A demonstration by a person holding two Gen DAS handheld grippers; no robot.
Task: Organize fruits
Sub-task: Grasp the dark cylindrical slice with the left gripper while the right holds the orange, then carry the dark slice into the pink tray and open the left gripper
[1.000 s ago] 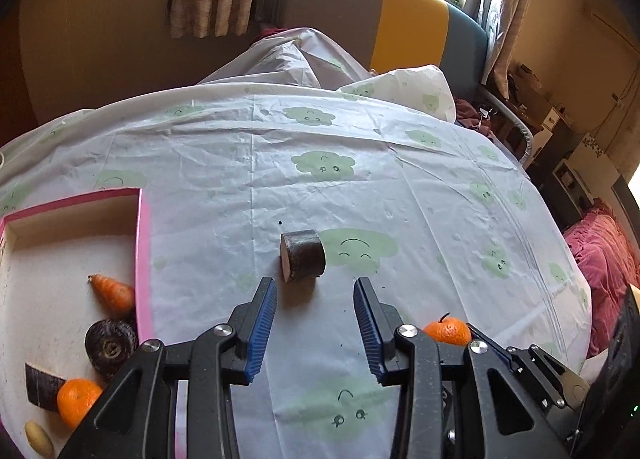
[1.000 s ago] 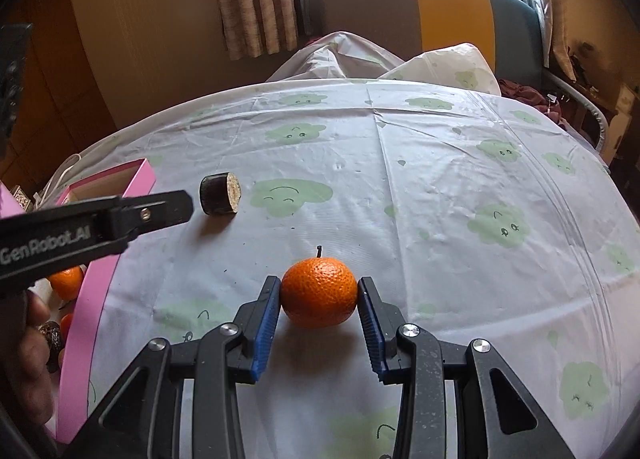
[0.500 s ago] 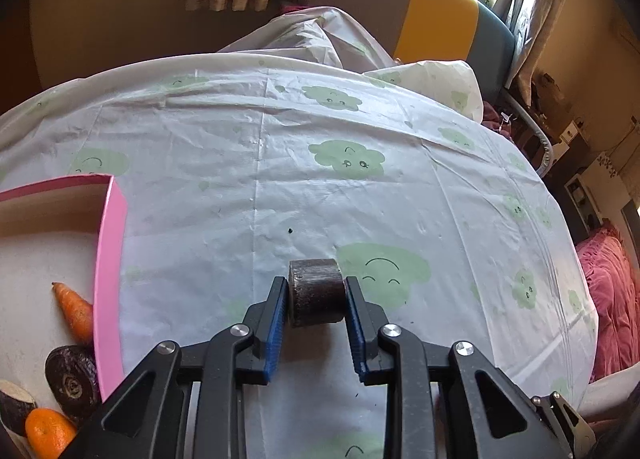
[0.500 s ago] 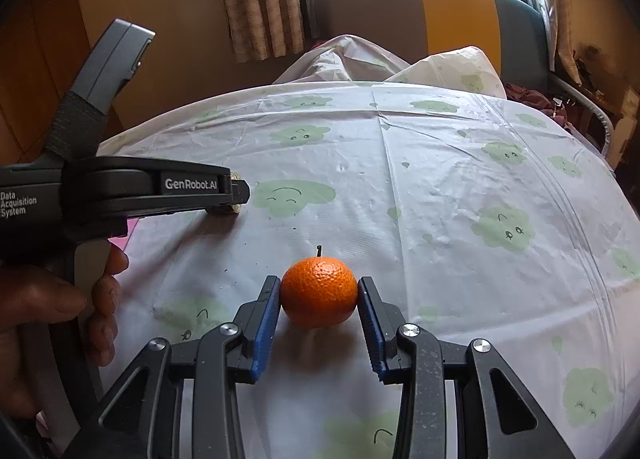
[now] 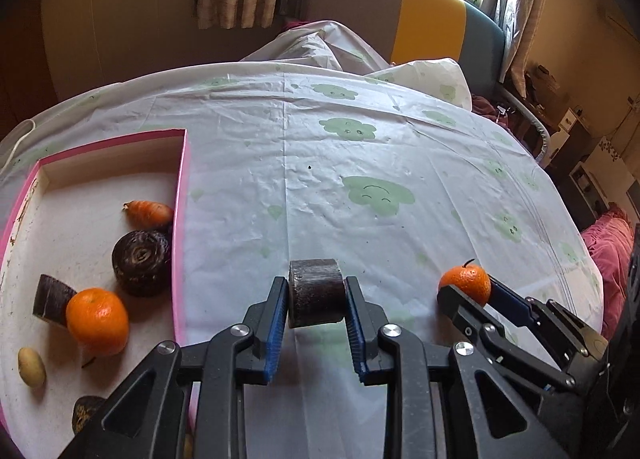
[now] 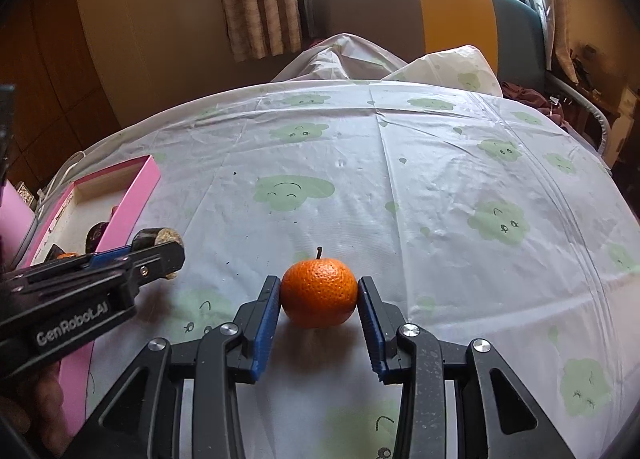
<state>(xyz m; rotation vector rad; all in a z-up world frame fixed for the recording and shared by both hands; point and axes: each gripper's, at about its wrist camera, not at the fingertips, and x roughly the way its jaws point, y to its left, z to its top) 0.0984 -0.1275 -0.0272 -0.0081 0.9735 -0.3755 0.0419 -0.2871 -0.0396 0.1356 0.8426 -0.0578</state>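
Clamping: left gripper (image 5: 316,299) pinches dark chunk (image 5: 317,291), box (image 5: 181,195) at ten o'clock | right gripper (image 6: 319,299) squeezes orange (image 6: 319,293), ready to lift.

Tray at nine o'clock on the bench
Tray (image 5: 180,195) holds carrot (image 5: 148,211) and tangerine (image 5: 97,319); another tangerine (image 6: 319,293) lies at three o'clock.

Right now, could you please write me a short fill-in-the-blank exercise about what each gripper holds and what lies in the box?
1. The left gripper is shut on a dark ____ chunk.
2. The right gripper is closed around the ____ on the tablecloth.
3. The box has a ____ rim.
4. Inside the box, the carrot lies next to its ____ wall.

Missing words: cylindrical; tangerine; pink; right
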